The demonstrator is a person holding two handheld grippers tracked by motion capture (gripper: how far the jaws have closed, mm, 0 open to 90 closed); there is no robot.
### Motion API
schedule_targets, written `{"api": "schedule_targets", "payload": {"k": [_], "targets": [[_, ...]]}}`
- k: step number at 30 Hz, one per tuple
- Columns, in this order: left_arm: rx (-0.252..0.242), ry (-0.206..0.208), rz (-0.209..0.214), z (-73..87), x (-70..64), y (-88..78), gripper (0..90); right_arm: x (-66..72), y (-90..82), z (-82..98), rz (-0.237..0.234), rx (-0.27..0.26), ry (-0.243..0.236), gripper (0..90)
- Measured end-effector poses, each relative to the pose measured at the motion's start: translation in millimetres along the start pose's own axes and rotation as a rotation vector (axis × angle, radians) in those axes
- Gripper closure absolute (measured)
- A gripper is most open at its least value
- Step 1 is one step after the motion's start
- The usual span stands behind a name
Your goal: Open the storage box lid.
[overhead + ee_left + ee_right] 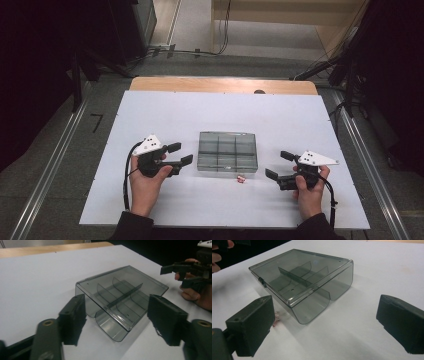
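Note:
A smoky clear plastic box with inner dividers lies closed on the white table top, in the middle. My left gripper is just left of it, jaws apart and pointing at the box, with nothing pressed between the pads. In the left gripper view the box sits just beyond the left gripper. My right gripper is held to the right of the box, jaws wide and empty. The right gripper view shows the box ahead of the right gripper. A tiny red-and-white piece lies near the box's front edge.
The white sheet covers a wooden table whose far edge shows. Floor rails, cables and dark stands surround the table. The small piece lies beside the right gripper's left jaw. The right gripper appears at the top right of the left gripper view.

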State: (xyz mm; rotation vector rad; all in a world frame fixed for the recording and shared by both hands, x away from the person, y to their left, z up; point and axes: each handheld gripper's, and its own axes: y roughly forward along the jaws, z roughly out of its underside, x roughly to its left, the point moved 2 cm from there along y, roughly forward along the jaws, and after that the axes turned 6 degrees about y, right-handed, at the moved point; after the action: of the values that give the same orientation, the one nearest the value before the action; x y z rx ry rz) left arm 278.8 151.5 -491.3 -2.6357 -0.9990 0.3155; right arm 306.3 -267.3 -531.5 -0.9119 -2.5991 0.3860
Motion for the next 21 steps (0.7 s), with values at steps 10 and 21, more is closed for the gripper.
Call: {"api": "schedule_targets", "payload": {"k": [10,21], "targets": [[0.079,-0.037,0.01,18.9,5.4,18.5,84.0,-0.5,-0.1,-0.3,0.005,-0.001,0.0,1.9],[0.132,-0.06,0.059,30.9,4.2,29.1,90.0,-2.2,-2.1,-3.4,0.005,0.028,0.021,23.3]]}}
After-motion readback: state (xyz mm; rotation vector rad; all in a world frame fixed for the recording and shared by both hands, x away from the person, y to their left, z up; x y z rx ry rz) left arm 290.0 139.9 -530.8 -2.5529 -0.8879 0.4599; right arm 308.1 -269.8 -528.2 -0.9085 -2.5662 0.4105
